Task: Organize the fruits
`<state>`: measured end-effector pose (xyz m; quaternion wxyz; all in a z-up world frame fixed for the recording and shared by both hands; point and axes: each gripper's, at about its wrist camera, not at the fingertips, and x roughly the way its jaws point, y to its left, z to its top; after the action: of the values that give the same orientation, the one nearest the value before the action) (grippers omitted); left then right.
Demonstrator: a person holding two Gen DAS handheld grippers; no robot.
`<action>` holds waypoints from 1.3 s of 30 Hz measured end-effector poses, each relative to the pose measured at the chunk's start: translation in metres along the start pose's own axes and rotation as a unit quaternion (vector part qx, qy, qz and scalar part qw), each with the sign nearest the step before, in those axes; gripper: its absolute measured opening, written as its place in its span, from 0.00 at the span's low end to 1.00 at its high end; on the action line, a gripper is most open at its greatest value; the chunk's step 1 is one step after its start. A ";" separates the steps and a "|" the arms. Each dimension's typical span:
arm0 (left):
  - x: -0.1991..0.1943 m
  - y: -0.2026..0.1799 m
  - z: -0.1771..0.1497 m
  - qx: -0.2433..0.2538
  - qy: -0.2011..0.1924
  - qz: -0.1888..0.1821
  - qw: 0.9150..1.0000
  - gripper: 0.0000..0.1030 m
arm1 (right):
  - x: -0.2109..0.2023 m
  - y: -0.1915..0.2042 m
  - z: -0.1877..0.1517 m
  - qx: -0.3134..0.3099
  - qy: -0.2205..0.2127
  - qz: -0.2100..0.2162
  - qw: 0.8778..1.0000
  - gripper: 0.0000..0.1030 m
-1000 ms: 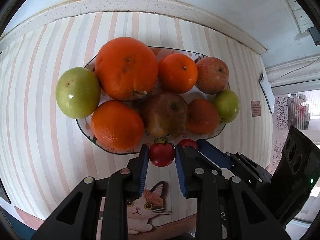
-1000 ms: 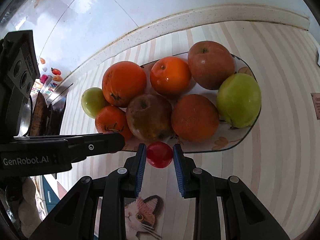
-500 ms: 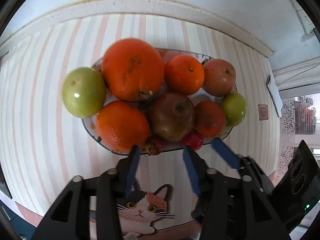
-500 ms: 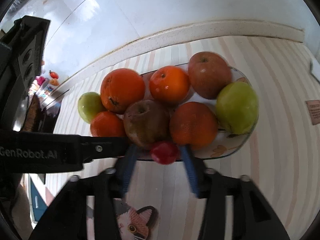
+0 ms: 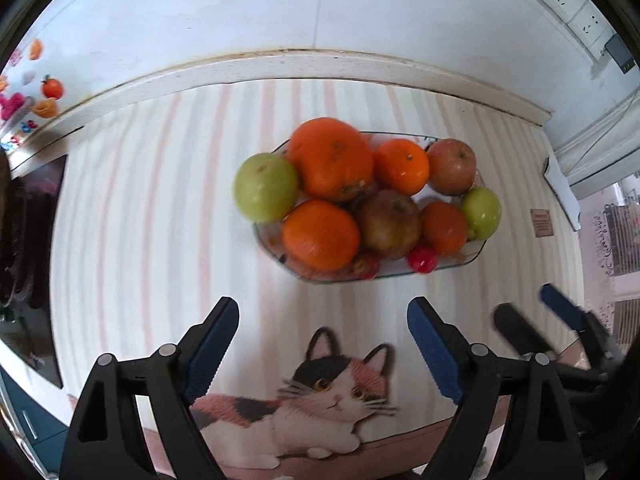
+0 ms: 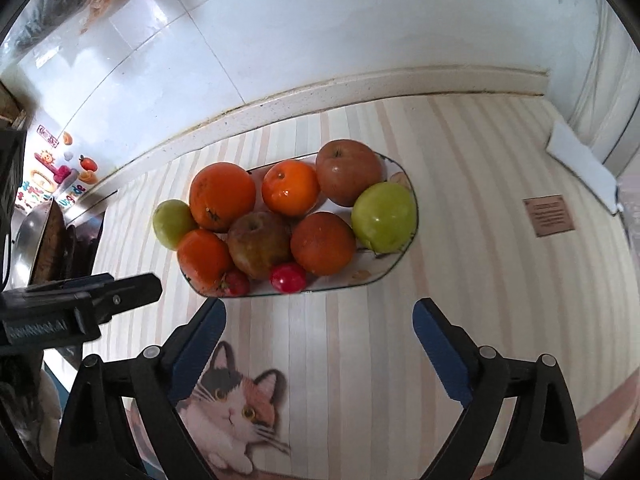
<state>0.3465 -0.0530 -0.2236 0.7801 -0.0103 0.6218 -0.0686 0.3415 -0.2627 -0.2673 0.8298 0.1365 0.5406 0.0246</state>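
Both small red fruits (image 6: 287, 277) sit at the plate's (image 6: 394, 266) six-o'clock rim, so little seems left; the left gripper (image 5: 322, 322) and right gripper (image 6: 319, 323) have just been opening, jaws apart and empty.

Two wrist fisheyes, both steeply downward from near above, sharing the fruit plate (image 5: 476, 258) (and cat mat (image 6: 232, 408)).

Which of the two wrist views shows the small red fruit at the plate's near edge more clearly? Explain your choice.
The right wrist view: the small red fruit is sharp and lies clear of its neighbours on the plate. The left wrist view shows it smaller, motion-blurred and tucked under an orange.
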 end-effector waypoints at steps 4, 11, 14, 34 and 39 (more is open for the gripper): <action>-0.015 0.005 -0.016 -0.003 -0.018 0.012 1.000 0.84 | -0.024 0.001 -0.009 0.001 -0.008 -0.007 1.000 0.95; -0.054 0.006 -0.042 -0.009 -0.056 0.017 0.998 0.84 | -0.066 0.004 -0.025 -0.002 -0.029 -0.017 0.999 0.96; -0.076 0.004 -0.054 -0.009 -0.077 0.015 0.997 0.84 | -0.086 0.009 -0.033 -0.008 -0.039 -0.020 0.999 0.97; -0.227 -0.032 -0.166 -0.007 -0.220 0.038 0.975 0.84 | -0.279 0.038 -0.105 -0.056 -0.146 -0.022 0.987 1.00; -0.247 -0.039 -0.196 -0.014 -0.245 0.048 0.968 0.84 | -0.322 0.031 -0.128 -0.067 -0.174 -0.027 0.982 1.00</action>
<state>0.0984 -0.0482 -0.0246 0.9110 -0.0077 0.4120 -0.0177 0.0956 -0.2684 -0.0207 0.9186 0.0679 0.3890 0.0141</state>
